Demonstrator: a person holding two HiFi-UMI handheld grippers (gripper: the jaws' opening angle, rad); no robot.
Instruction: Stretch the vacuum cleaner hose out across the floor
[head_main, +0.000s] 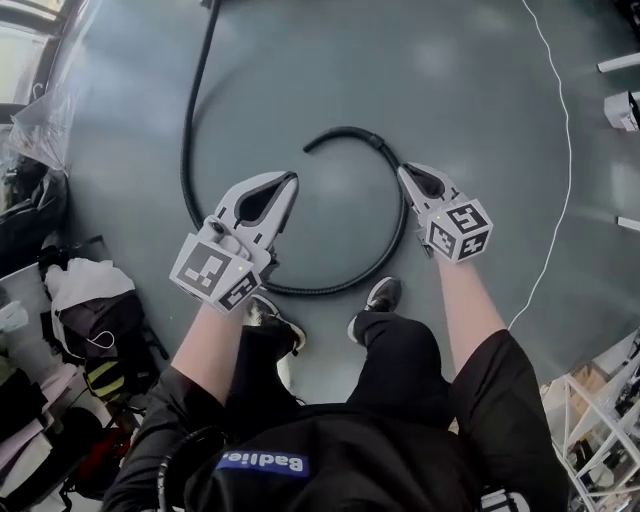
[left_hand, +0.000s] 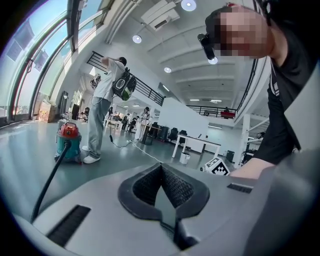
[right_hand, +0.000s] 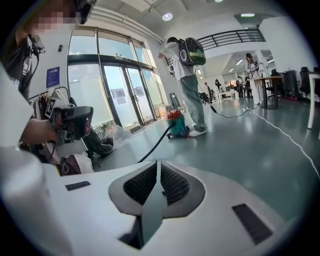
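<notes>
The black vacuum hose (head_main: 187, 150) lies on the grey floor in a big curl, and its free end (head_main: 310, 147) points left between my two grippers. My left gripper (head_main: 292, 178) hovers above the inside of the curl, shut and holding nothing. Over the right side of the loop my right gripper (head_main: 403, 170) is also shut and empty. In the left gripper view the closed jaws (left_hand: 161, 167) face the red and teal vacuum cleaner (left_hand: 69, 141), with the hose (left_hand: 49, 182) running from it. The right gripper view shows the same vacuum (right_hand: 176, 122) beyond its shut gripper (right_hand: 157, 164).
A thin white cable (head_main: 566, 150) runs down the floor at the right. Bags and clothes (head_main: 90, 310) pile up at the left, and a white rack (head_main: 600, 420) stands at the bottom right. A person with a backpack (right_hand: 187, 75) stands by the vacuum. My shoes (head_main: 381, 296) touch the hose loop.
</notes>
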